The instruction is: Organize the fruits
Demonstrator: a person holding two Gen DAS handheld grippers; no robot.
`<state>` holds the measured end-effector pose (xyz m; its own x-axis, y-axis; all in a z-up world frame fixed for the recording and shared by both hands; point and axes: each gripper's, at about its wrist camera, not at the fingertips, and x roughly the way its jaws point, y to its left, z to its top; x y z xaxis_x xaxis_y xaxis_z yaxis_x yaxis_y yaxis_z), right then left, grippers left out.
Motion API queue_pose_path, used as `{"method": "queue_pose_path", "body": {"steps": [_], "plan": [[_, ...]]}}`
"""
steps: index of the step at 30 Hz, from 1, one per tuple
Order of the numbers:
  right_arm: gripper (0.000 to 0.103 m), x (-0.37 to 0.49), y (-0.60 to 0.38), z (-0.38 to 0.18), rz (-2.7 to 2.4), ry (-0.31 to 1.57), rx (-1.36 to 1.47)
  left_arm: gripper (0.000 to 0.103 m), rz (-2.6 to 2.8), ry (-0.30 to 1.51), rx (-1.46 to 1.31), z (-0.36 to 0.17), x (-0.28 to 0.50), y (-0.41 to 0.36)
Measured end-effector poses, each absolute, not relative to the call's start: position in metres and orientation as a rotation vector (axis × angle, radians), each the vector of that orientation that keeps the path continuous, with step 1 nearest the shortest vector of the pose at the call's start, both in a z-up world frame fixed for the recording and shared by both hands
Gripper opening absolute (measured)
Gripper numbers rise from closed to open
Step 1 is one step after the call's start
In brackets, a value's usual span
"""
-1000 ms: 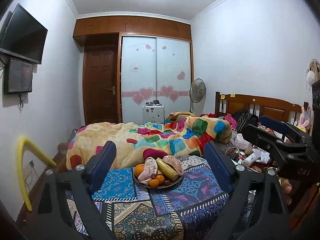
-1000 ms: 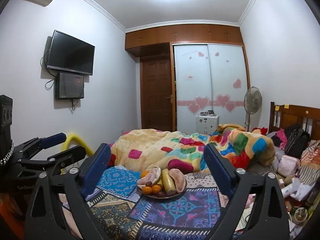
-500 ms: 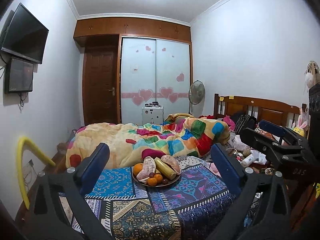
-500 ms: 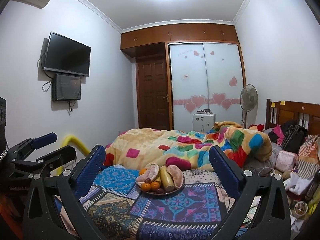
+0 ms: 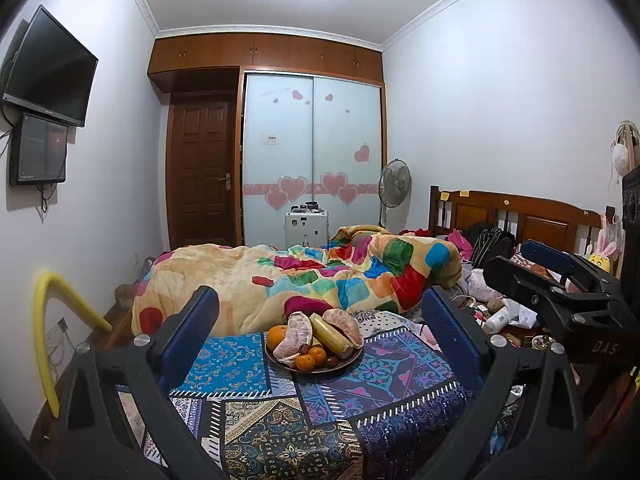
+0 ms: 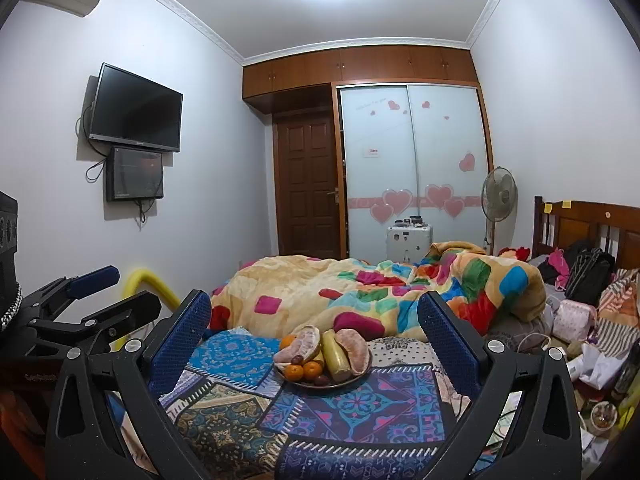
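Note:
A round brown plate (image 5: 352, 358) (image 6: 360, 378) of fruit rests on a patterned patchwork cloth (image 5: 332, 404) (image 6: 360, 408) on the bed. It holds two peeled pomelo pieces (image 5: 296, 334) (image 6: 354, 348), a yellow banana (image 5: 330, 334) (image 6: 334, 354), small oranges (image 5: 306, 361) (image 6: 312, 369) and dark grapes. My left gripper (image 5: 320, 332) stands open, well short of the plate, nothing between its blue pads. My right gripper (image 6: 314, 330) is open too, empty, also short of the plate. Each gripper shows at the edge of the other's view.
A crumpled colourful quilt (image 5: 320, 276) (image 6: 380, 292) lies just behind the plate. Clothes, bags and bottles clutter the bed's right side by the wooden headboard (image 5: 516, 216). A yellow foam tube (image 5: 48, 320) leans at the left wall under a television (image 6: 134, 110). A fan (image 5: 395, 184) stands by the wardrobe.
Both grippers' jaws have spread wider. Both views shifted slightly; the plate and fruit have not moved.

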<state>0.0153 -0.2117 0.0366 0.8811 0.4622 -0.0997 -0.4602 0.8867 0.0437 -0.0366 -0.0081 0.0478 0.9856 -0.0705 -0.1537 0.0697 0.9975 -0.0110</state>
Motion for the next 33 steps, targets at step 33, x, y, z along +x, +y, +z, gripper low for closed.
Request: {"method": "queue_pose_path", "body": {"steps": [33], "plan": [[0.103, 0.0117, -0.2091, 0.0396, 0.486, 0.106, 0.019, 0.103, -0.077, 0.15, -0.02, 0.0497, -0.0348, -0.0126]]}}
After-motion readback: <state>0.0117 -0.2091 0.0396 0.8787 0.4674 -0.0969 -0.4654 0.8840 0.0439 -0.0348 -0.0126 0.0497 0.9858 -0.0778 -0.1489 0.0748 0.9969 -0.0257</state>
